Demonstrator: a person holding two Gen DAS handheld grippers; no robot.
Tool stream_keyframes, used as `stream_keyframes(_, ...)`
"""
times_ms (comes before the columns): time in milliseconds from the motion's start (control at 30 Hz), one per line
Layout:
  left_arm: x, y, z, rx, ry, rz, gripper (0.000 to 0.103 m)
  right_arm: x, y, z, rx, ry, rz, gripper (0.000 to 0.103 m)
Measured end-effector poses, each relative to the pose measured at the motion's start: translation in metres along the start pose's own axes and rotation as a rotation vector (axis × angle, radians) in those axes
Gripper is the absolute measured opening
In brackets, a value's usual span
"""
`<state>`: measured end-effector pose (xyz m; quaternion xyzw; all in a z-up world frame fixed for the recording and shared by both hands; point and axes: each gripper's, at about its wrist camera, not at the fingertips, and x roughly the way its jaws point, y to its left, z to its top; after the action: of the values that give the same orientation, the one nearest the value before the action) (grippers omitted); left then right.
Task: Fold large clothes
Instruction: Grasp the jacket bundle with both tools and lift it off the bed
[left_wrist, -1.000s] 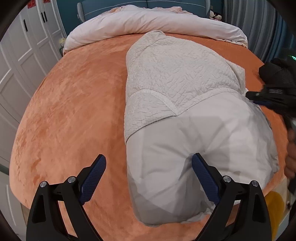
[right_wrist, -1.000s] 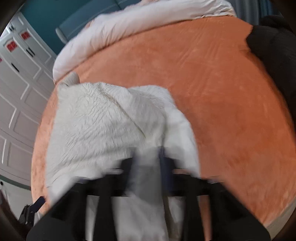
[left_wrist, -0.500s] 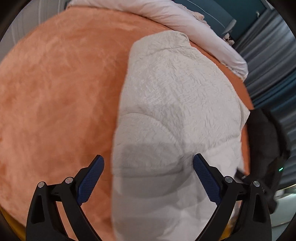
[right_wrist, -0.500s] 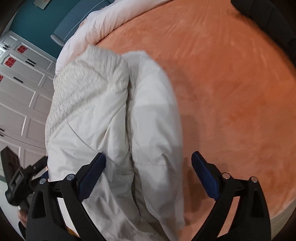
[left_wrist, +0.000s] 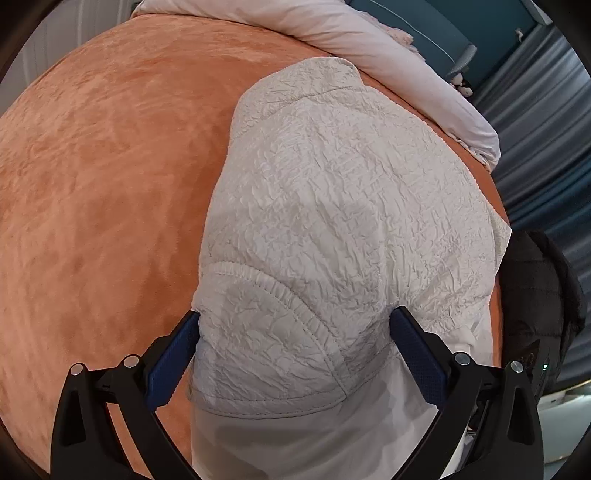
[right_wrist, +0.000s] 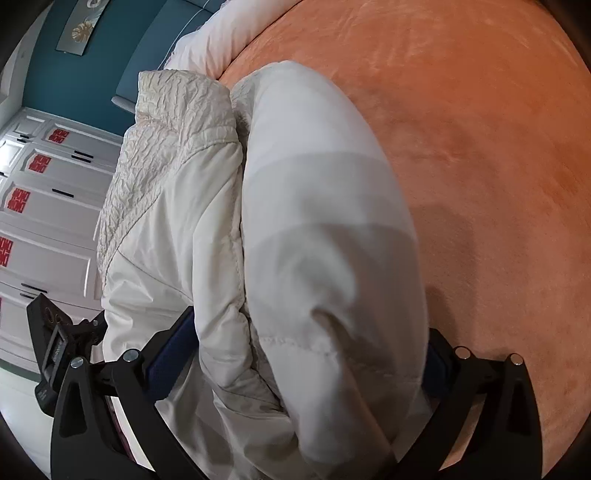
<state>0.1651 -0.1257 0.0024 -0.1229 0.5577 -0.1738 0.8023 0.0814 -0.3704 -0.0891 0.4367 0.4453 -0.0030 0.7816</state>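
Left to right. Left gripper (left_wrist: 293, 338) is hanging over the near end of the white jacket (left_wrist: 343, 206), jaws spread wide and straddling a crinkled, quilted panel with an elastic seam. The blue pads (left_wrist: 173, 360) are sitting at the fabric's edges, not pinching as far as I can see. Nothing is being held on that side.

The jacket is lying lengthwise on the orange bed cover (left_wrist: 99, 177), already narrowed into a long bundle. Its far end is reaching toward the pale duvet (left_wrist: 388, 48) rolled at the head of the bed. A dark garment (left_wrist: 535, 295) is sitting just beside the jacket's right edge.

Right gripper (right_wrist: 295, 363) is working the other side of the near end. Its jaws are opening, close to full spread, and a puffy smooth fold of the jacket (right_wrist: 325, 229) is bulging up between them. The right pad is mostly hidden by the fabric, so contact there is hard to judge; I'm reading it as a release, not a grip. The left gripper's body (right_wrist: 55, 354) is showing at the far left of this view, and white cabinet doors (right_wrist: 48, 206) are standing behind.

Step in hand, my read: the side fold is being set down and let go, lengthwise folding roughly done. Next move is probably calling for both grippers to pinch the near hem corners, lift, and carry that end over toward the far end. Puffy filling is likely to spring back, so a deep bite and a press-down after are looking wise.
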Motion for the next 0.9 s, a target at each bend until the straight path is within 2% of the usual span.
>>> stream_keyframes(167, -0.015, 0.022, 0.001, -0.038, -0.035, -0.024, 0.098, -0.001, -0.007, 0.009, -0.031, 0.013, 0.029, 0.098)
stream_keyframes(267, 0.007, 0.040, 0.001, -0.115, 0.035, -0.157, 0.098, 0.004, -0.011, 0.012, -0.018, 0.007, 0.050, 0.098)
stream_keyframes(300, 0.017, 0.047, 0.001, -0.162, 0.062, -0.225, 0.098, 0.003, -0.016, 0.013, -0.013, 0.007, 0.055, 0.098)
stream_keyframes(333, 0.022, 0.052, 0.002, -0.185, 0.071, -0.254, 0.098, 0.000, -0.022, 0.012, -0.009, 0.010, 0.060, 0.098)
stream_keyframes(400, 0.026, 0.050, 0.005, -0.175, 0.079, -0.267, 0.098, 0.001, -0.023, 0.015, -0.003, 0.026, 0.075, 0.097)
stream_keyframes(433, 0.025, 0.048, 0.006, -0.173, 0.082, -0.266, 0.098, 0.003, -0.024, 0.016, 0.001, 0.036, 0.095, 0.093)
stream_keyframes(500, 0.019, 0.038, 0.006, -0.143, 0.078, -0.260, 0.097, 0.000, -0.022, 0.016, 0.001, 0.037, 0.130, 0.068)
stream_keyframes(533, 0.014, 0.033, 0.005, -0.112, 0.069, -0.251, 0.095, -0.005, -0.020, 0.016, -0.010, 0.030, 0.128, 0.062)
stream_keyframes(600, 0.001, 0.017, 0.001, -0.033, 0.044, -0.223, 0.083, -0.020, -0.014, 0.013, -0.030, 0.014, 0.114, 0.044)
stream_keyframes(767, -0.040, 0.005, -0.013, 0.062, 0.033, -0.252, 0.075, -0.063, -0.009, -0.027, -0.068, -0.010, 0.102, 0.039)
stream_keyframes(900, -0.076, -0.003, -0.050, 0.127, 0.033, -0.286, 0.074, -0.098, -0.008, -0.070, -0.079, -0.045, 0.101, 0.038)
